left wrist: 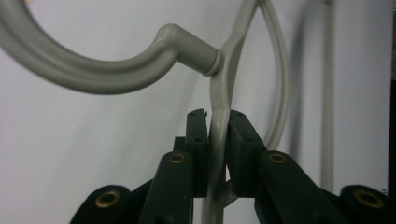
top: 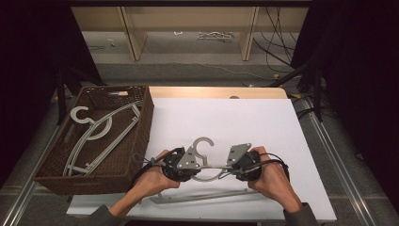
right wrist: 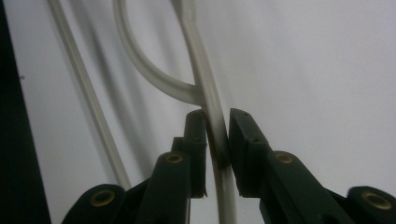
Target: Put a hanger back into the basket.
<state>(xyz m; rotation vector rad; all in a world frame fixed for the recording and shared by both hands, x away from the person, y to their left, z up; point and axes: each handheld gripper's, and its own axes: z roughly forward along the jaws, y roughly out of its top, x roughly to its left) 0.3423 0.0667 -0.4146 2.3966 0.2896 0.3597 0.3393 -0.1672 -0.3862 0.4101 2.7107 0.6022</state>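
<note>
Both grippers are on the same grey hanger (top: 205, 162) here, down at the near middle of the white table (top: 263, 122). The left gripper (top: 182, 165) is pinched tight on the hanger's arm just below the hook; in the left gripper view you can see the plastic strip squeezed between the two pads (left wrist: 198, 140). The right gripper (top: 241, 164) has the other arm between its jaws, but there looks to be a sliver of gap on one side in the right gripper view, so I'd call that grip loose at best, maybe letting go. The basket (top: 141, 136) sits at the left of the table and already has a couple of hangers (top: 101, 134) lying in it, so my read is this one's mid pick-up, headed there too. Next move probably needs the left hand to carry the weight alone, swing it left and get the hook over the basket's rim without snagging the weave. Long floppy thing, so it could tip if held off-centre.
</note>
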